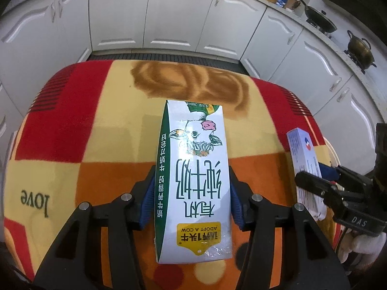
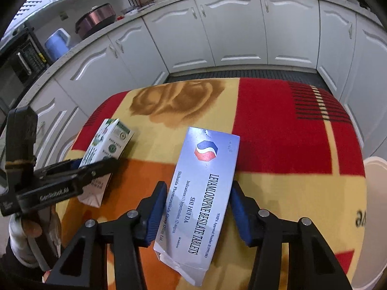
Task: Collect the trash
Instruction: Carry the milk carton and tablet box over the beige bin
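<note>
Left gripper: jaws clamped on milk carton, label "ADOPT A COW", "200mL". Right gripper: jaws closed against tablet box, printed "LEVAMLODIPINE BESILATE TABLETS", "SHI HUI DA". Both items over the checked blanket, marked "love".

Left gripper: gap between blue pads filled by white-and-green milk carton, pads touching both its sides. Right gripper: pale blue tablet box fills gap likewise. Two grippers near each other side by side; narrow lane between. Ahead of both: bare red, yellow and orange patterned blanket, no obstacle to far edge. Beyond: dark floor strip, then white kitchen cabinets. White round container at blanket's right edge, just beside right gripper.
</note>
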`<state>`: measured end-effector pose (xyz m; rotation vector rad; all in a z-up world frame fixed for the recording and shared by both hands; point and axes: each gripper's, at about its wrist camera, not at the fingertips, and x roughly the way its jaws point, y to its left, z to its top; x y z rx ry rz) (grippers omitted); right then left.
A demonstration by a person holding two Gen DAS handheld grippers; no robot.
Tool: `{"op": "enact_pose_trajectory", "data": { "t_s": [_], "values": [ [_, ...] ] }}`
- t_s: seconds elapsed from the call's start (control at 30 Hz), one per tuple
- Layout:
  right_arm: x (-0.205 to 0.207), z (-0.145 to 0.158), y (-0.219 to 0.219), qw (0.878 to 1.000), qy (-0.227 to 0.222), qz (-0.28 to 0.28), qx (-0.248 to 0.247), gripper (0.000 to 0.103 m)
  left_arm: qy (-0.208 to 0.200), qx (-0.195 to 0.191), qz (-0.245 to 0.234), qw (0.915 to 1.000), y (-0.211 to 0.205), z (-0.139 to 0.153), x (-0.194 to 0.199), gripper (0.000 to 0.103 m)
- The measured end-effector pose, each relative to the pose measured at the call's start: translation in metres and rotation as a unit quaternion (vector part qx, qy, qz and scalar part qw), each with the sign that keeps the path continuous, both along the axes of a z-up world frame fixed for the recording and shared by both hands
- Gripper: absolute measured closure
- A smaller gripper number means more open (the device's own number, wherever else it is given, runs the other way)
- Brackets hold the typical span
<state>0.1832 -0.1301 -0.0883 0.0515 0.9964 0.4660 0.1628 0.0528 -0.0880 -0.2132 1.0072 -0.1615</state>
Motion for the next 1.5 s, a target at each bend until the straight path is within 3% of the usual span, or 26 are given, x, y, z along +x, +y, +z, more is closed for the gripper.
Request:
{"op": "enact_pose_trajectory", "data": {
  "t_s": [0.83,1.13,1.5],
  "values": [
    [-0.061,0.023,-0.072,0.998,-0.034,-0.046,0.013,0.053,-0.043,0.021,-0.068,0.9965,-0.098,0.030,-0.045,0.053],
    [-0.073,0.025,-0.137,0.994,-0.037,-0.104,0.013,0.053,-0.044,0.009,-0.124,0.9913,-0.161,0.033,-0.040,0.053],
    [-0.074,0.014,-0.225,0.982,-0.022,-0.188,0.003,0.053,-0.010,-0.020,-0.200,0.9795,-0.257,0.025,-0.016,0.053]
  ]
}}
